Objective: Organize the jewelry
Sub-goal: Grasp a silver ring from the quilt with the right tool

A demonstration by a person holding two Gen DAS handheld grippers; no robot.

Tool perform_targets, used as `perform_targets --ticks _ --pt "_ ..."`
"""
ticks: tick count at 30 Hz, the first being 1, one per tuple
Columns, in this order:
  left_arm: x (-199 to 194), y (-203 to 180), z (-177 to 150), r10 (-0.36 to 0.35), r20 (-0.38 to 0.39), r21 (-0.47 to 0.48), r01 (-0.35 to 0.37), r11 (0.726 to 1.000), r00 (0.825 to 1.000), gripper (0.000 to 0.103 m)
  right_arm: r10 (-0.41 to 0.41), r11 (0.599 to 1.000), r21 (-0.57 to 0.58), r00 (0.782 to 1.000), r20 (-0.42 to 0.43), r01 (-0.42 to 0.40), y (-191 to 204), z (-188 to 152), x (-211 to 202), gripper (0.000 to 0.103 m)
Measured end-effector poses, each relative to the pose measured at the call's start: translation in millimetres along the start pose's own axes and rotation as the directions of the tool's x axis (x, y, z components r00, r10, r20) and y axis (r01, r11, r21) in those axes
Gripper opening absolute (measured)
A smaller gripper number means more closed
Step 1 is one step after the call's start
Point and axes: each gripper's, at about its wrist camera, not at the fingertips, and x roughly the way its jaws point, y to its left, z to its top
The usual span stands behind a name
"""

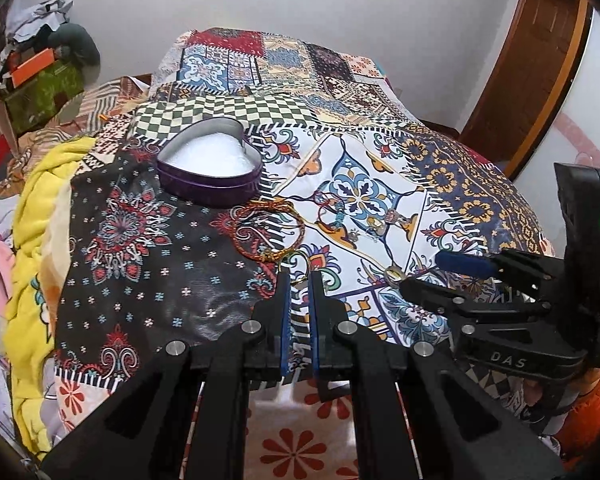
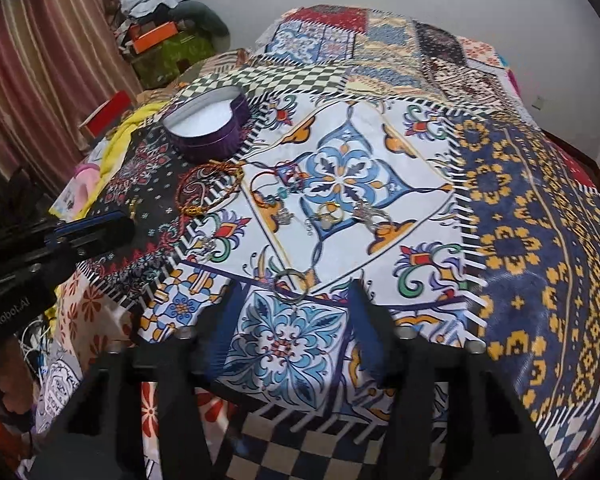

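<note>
Jewelry pickup just getting going, nothing in the tin yet

A patchwork-print cloth (image 2: 500,208) covered the surface; the purple heart-shaped tin (image 1: 208,168) sat open at far left, only white padding inside. Bracelets and rings lay loose near it. Left claw (image 1: 299,280) was nearly closed around a thin gold ring (image 1: 296,264), grip unconfirmed. Right claw (image 2: 296,300) gaped wide, empty, behind a silver ring (image 2: 291,284). Next, I'd guess: pinch, lift, carry to tin.

"DAS" on right gripper (image 1: 416,276); "GenRobot.AI" on left gripper (image 2: 100,226)
</note>
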Motion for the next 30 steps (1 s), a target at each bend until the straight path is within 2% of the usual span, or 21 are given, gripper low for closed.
perform_targets --ticks 5,8,11,20,30 --pt "1.7 3.2 -1.6 -0.008 -0.001 -0.01 0.008 1.0 1.0 0.006 -0.002 1.0 -0.022 1.0 -0.03 0.002 3.4 2.5 11.6 0.051" --pt "1.3 5.8 -0.7 -0.013 0.005 -0.016 0.013 1.0 1.0 0.006 -0.001 1.0 -0.027 0.998 -0.062 -0.001 4.3 3.2 26.3 0.033" --pt "-1.1 8.0 1.0 -0.013 0.015 -0.018 0.014 1.0 1.0 0.006 -0.006 1.0 -0.026 0.999 -0.054 0.005 2.3 4.8 28.5 0.02" --pt "-7.7 14.6 7.8 -0.002 0.047 -0.034 0.004 0.999 0.999 0.006 0.001 1.0 -0.018 0.999 -0.037 -0.002 2.3 12.1 19.5 0.02" --pt "-25.8 24.3 30.4 0.034 0.136 -0.04 -0.029 0.999 0.99 0.006 -0.009 0.998 -0.06 0.993 0.121 0.016 17.8 51.3 -15.1 0.02"
